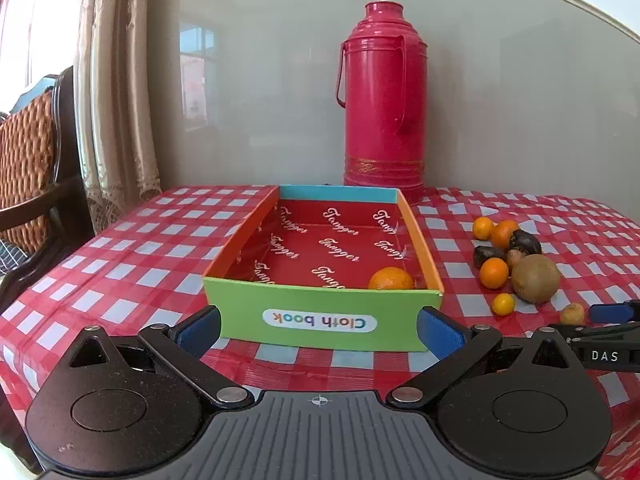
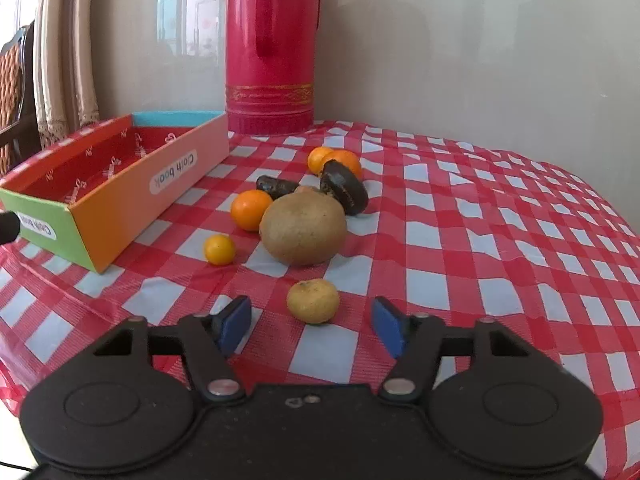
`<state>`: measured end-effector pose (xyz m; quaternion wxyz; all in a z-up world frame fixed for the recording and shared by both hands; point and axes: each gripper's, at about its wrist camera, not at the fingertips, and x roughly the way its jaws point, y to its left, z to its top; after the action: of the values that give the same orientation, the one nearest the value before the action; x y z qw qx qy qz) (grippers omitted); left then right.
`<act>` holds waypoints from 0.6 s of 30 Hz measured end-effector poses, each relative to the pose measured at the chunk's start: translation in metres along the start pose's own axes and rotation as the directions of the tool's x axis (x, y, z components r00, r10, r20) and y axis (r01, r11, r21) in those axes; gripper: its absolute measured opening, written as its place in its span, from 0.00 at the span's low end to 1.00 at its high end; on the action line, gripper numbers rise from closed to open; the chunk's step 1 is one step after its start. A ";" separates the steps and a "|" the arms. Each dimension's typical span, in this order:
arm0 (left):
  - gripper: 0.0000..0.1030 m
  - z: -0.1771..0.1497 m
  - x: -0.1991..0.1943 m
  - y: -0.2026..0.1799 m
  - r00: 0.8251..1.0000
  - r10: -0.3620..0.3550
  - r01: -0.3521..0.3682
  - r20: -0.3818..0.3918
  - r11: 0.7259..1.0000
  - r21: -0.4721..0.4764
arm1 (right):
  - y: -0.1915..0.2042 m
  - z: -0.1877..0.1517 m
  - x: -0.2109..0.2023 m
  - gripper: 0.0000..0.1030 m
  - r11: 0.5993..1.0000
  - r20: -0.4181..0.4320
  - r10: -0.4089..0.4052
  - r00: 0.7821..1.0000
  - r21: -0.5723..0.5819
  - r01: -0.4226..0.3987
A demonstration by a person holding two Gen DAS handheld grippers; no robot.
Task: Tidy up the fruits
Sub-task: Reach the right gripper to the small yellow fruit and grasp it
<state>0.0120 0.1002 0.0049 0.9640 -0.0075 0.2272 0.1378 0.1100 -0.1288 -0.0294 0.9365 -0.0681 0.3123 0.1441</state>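
An open box (image 1: pixel 320 312) with a green near wall and red lining holds one orange (image 1: pixel 391 279) in its near right corner. My left gripper (image 1: pixel 320 328) stands open just in front of that wall, with nothing in it. To the right of the box lies a cluster of fruit: a big brown round fruit (image 2: pixel 303 229), oranges (image 2: pixel 251 210), two dark fruits (image 2: pixel 345 188) and a small yellow fruit (image 2: pixel 219 249). Nearest me, a small yellowish fruit (image 2: pixel 313 301) sits between the blue pads (image 2: pixel 236 324) of my right gripper (image 2: pixel 312 324), with a gap on each side.
A tall pink thermos (image 1: pixel 382 100) stands at the back against the wall, behind the box. The red-and-white checked tablecloth (image 2: pixel 500 208) covers the table. A wooden chair (image 1: pixel 28 160) and a curtain (image 1: pixel 116 80) stand off the table's left edge.
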 end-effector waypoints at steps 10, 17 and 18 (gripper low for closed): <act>1.00 -0.007 0.002 0.029 1.000 0.016 -0.016 -0.012 0.999 -0.039 | 0.034 0.017 -0.015 0.19 0.999 0.090 0.013 0.996 -0.051 -0.009; 1.00 -0.011 -0.001 0.050 0.999 0.040 -0.041 -0.013 0.998 -0.056 | 0.076 0.034 -0.032 0.19 0.991 0.224 0.125 0.967 -0.078 -0.110; 1.00 -0.012 -0.001 0.053 0.999 0.043 -0.044 -0.014 0.997 -0.056 | 0.082 0.037 -0.032 0.19 0.989 0.237 0.140 0.961 -0.077 -0.125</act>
<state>-0.0089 0.1500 -0.0030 0.9587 -0.0304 0.2297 0.1651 0.0810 -0.0506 0.0166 0.9533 -0.0577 0.1953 0.2230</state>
